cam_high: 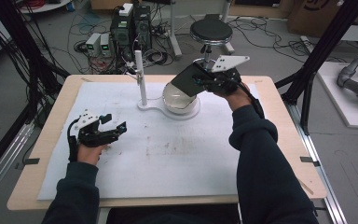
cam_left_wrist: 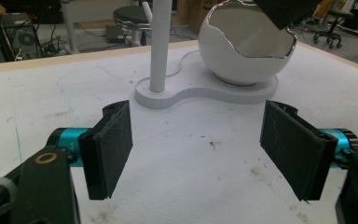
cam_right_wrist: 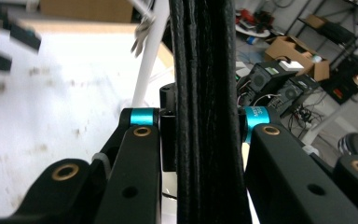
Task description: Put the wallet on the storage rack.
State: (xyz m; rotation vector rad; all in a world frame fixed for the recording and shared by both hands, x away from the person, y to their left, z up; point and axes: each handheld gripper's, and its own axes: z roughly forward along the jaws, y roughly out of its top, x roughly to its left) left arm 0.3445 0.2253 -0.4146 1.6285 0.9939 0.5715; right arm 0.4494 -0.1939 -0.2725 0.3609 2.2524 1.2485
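Right gripper (cam_high: 204, 80) was up at the far side of the table (cam_high: 270, 100), over the white bowl (cam_high: 179, 100), jaws clamped on a flat black wallet-like thing (cam_high: 189, 78); in the right gripper view the black item (cam_right_wrist: 207, 112) ran edge-on straight up betw the two jaws, both pressed against its sides, stitched/leathery texture visible. In the high view it sat tilted, lower corner over the bowl's open mouth; can't tell if it touched the rim. From the left gripper view a corner of it (cam_left_wrist: 284, 11) hung just above the bowl opening (cam_left_wrist: 247, 42), w/ the shiny inner surface showing. Bowl sat on a white figure-8 base (cam_high: 168, 112) that also carried a white upright post (cam_high: 141, 77) just beside it, post vertical. Left gripper (cam_high: 114, 127) was low near the left side of the table, over the white mat (cam_high: 168, 158), well apart from the bowl, jaws spread wide w/ nothing betw them; the left gripper view showed both black pads (cam_left_wrist: 114, 149) apart w/ bare, smudged mat in the gap. Dark sleeves on both forearms came in from the bottom edge. Bkgd: black round stool (cam_high: 210, 31) and PC towers (cam_high: 133, 28) on the floor beyond the table, cables all over.
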